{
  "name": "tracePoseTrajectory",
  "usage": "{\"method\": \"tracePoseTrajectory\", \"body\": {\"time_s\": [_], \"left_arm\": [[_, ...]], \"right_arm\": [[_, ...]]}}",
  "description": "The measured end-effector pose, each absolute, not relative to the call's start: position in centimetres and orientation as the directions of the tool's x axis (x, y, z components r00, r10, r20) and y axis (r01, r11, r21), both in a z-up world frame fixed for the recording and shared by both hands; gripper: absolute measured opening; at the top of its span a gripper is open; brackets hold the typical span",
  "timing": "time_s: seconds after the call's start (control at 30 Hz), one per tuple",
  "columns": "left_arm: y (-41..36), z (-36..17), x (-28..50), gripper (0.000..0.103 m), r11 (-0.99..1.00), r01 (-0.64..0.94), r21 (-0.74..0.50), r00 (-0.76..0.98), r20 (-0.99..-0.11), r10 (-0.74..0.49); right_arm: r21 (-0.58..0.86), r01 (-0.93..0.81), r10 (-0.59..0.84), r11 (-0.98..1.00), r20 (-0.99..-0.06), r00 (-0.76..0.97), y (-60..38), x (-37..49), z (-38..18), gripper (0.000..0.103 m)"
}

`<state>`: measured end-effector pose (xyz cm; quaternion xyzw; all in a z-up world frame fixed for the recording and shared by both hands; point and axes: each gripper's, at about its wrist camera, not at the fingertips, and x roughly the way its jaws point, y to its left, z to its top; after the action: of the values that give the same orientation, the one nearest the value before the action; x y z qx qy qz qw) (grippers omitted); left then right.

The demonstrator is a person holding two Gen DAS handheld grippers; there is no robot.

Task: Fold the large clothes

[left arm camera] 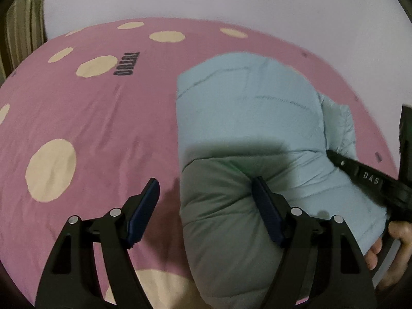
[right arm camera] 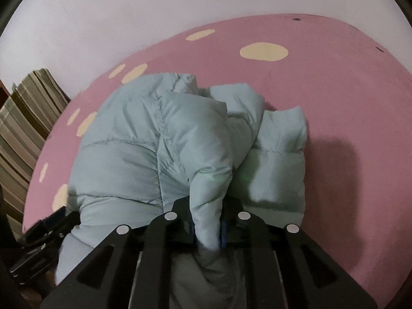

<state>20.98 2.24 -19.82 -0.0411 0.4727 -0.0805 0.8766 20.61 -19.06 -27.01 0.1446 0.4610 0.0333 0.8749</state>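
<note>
One puffer jacket [right arm camera: 123,139] — right gripper [right arm camera: 207,228] pinching it.

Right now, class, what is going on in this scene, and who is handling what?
A person with a gripper in each hand is folding a light blue puffer jacket on a pink bedsheet with cream dots. The right gripper is shut on a fold of the jacket and holds it up. The left gripper is open, its fingers spread at the jacket's near end, one resting against the padding. The jacket lies partly bundled, not yet neatly folded.
</note>
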Motion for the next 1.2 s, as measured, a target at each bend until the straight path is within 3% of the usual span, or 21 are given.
{"method": "tracePoseTrajectory", "body": {"time_s": [0.2, 0.4, 0.57, 0.9, 1.2], "left_arm": [[0.8, -21.8, 21.9, 0.072, 0.988, 0.117, -0.1, 0.505, -0.85, -0.146], [1.2, -21.7, 21.8, 0.068, 0.98, 0.13, -0.149, 0.514, -0.835, -0.195], [2.5, -19.6, 20.2, 0.068, 0.976, 0.12, -0.181, 0.539, -0.813, -0.217], [4.2, -16.7, 16.3, 0.068, 0.984, 0.11, -0.142, 0.634, -0.752, -0.18], [3.0, -19.9, 17.3, 0.069, 0.983, 0.141, -0.115, 0.566, -0.806, -0.175]], "right_arm": [[0.318, 0.084, 0.224, 0.944, -0.809, 0.543, -19.8, 21.5, -29.3, 0.014], [0.319, 0.089, 0.218, 0.944, -0.8, 0.559, -19.9, 21.2, -29.0, 0.015], [0.287, 0.087, 0.189, 0.954, -0.8, 0.569, -20.3, 19.7, -26.5, 0.03], [0.233, 0.025, 0.16, 0.972, -0.74, 0.653, -18.0, 13.7, -20.8, 0.03], [0.153, 0.001, 0.128, 0.988, -0.828, 0.545, -16.5, 14.1, -26.5, 0.028]]}}
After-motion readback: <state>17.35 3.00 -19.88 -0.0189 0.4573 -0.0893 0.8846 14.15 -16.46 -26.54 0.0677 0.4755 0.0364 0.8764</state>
